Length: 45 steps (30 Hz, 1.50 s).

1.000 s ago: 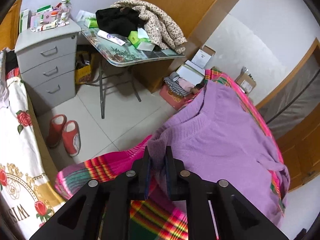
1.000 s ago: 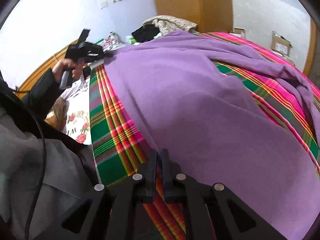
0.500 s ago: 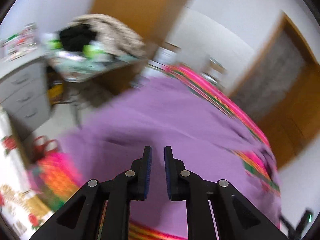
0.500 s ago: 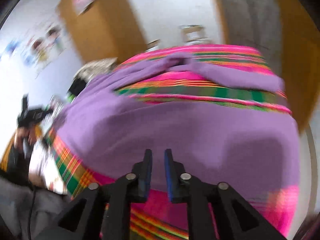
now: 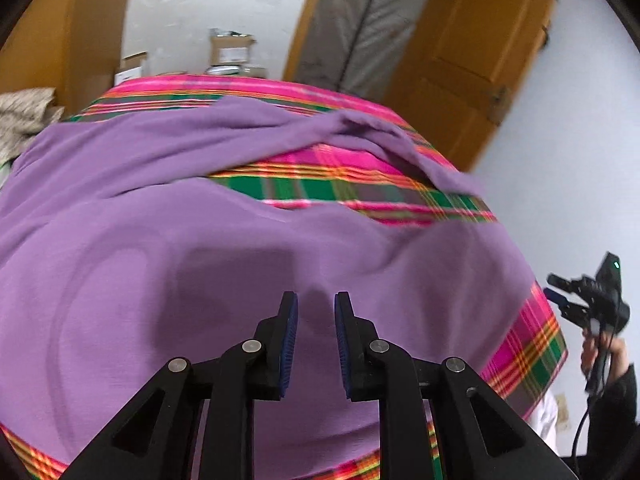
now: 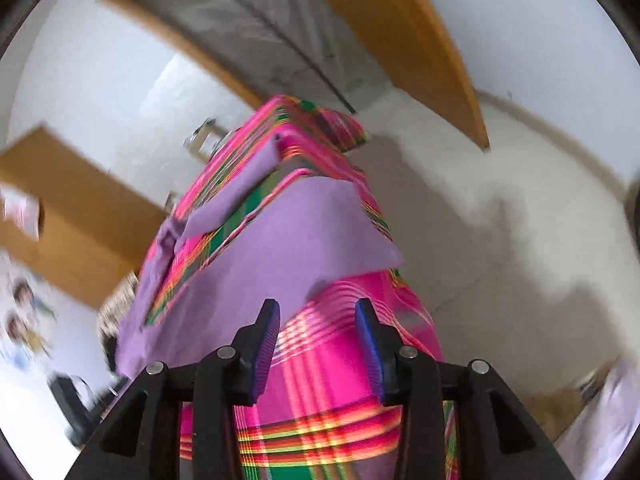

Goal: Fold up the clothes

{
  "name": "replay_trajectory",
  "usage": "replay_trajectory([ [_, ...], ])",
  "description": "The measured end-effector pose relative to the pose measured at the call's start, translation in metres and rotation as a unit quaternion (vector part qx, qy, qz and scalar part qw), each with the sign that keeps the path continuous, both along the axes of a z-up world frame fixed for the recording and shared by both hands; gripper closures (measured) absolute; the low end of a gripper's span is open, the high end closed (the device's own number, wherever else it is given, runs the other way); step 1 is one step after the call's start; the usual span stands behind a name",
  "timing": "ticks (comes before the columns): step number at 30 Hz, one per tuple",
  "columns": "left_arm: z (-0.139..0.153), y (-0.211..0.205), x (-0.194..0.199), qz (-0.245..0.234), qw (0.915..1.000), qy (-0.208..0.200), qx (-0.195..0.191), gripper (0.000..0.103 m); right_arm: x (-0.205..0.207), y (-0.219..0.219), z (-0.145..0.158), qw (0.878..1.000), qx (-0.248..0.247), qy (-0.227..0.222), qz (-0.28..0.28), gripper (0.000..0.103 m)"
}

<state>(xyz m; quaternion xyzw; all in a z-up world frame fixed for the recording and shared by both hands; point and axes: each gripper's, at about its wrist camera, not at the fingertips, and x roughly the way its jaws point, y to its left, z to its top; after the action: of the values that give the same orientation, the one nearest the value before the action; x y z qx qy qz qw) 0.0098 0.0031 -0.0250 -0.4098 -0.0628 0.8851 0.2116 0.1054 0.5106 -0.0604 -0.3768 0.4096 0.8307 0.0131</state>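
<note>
Directly below and ahead of the left gripper (image 5: 316, 312), a purple garment (image 5: 240, 240) lies spread over a pink and green plaid blanket (image 5: 360, 188). Its jaws stand narrowly apart, opening, nothing between them. At the right gripper (image 6: 316, 320) the jaws are spreading wide, empty, above the blanket edge, with the garment just ahead and left. Both views are blurred.
</note>
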Motion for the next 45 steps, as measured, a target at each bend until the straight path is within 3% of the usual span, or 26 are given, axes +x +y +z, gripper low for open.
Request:
replay_trajectory([
  [5, -0.005, 0.005, 0.002, -0.005, 1.0000, -0.008, -0.003, 0.084, -0.016, 0.016, -0.034, 0.993, -0.116, -0.029, 0.002, 0.060],
  [13, -0.012, 0.010, 0.001, -0.003, 0.9998, -0.019, -0.010, 0.084, -0.051, 0.039, -0.047, 0.983, -0.181, 0.028, -0.017, 0.060],
  [15, -0.014, 0.012, 0.000, -0.003, 0.9997, -0.021, -0.012, 0.084, -0.053, 0.043, -0.044, 0.982, -0.181, 0.048, -0.025, 0.066],
  [19, -0.016, 0.014, 0.000, -0.008, 0.9996, -0.023, -0.018, 0.084, -0.054, 0.045, -0.033, 0.985, -0.159, 0.065, -0.032, 0.093],
  [26, -0.019, 0.022, 0.003, -0.031, 0.9990, -0.023, -0.023, 0.084, -0.041, 0.039, -0.015, 0.990, -0.117, 0.069, -0.043, 0.097],
  [35, -0.016, 0.026, 0.020, -0.074, 0.9966, -0.023, -0.026, 0.084, 0.032, 0.032, 0.023, 0.989, -0.076, 0.092, -0.082, 0.099],
  [45, -0.015, 0.032, 0.028, -0.105, 0.9936, -0.027, -0.032, 0.080, 0.061, 0.035, -0.020, 0.985, -0.110, 0.055, -0.120, 0.100],
])
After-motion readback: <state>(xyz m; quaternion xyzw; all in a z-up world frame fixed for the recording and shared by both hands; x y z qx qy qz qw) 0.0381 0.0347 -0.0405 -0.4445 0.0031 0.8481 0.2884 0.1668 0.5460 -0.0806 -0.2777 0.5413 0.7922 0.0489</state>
